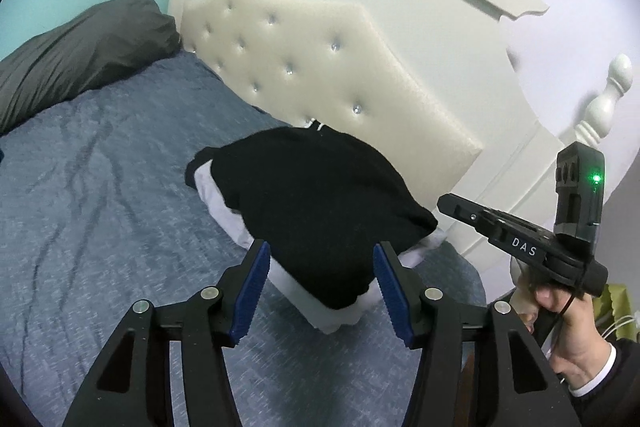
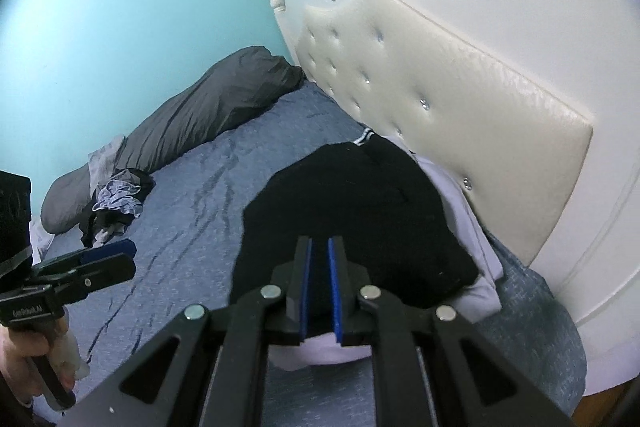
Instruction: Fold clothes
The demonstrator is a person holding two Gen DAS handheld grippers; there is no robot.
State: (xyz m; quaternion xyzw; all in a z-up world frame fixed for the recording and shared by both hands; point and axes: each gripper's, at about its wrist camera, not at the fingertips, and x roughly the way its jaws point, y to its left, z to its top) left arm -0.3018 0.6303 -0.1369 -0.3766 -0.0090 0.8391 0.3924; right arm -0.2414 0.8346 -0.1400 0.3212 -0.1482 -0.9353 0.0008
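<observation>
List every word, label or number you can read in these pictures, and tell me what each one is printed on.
"DAS": white letters on the black body of the right hand-held gripper, seen in the left wrist view.
Small pale print on the body of the left hand-held gripper, seen in the right wrist view: too small and blurred to read for sure.
No print shows on the black garment, the bedsheet or the headboard.

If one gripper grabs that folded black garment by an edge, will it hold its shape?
Probably not. The black garment is soft knit draped over the white clothes beneath, so it would likely sag and unfold. It looks light; pushed, it may slide off the stack and bunch.
</observation>
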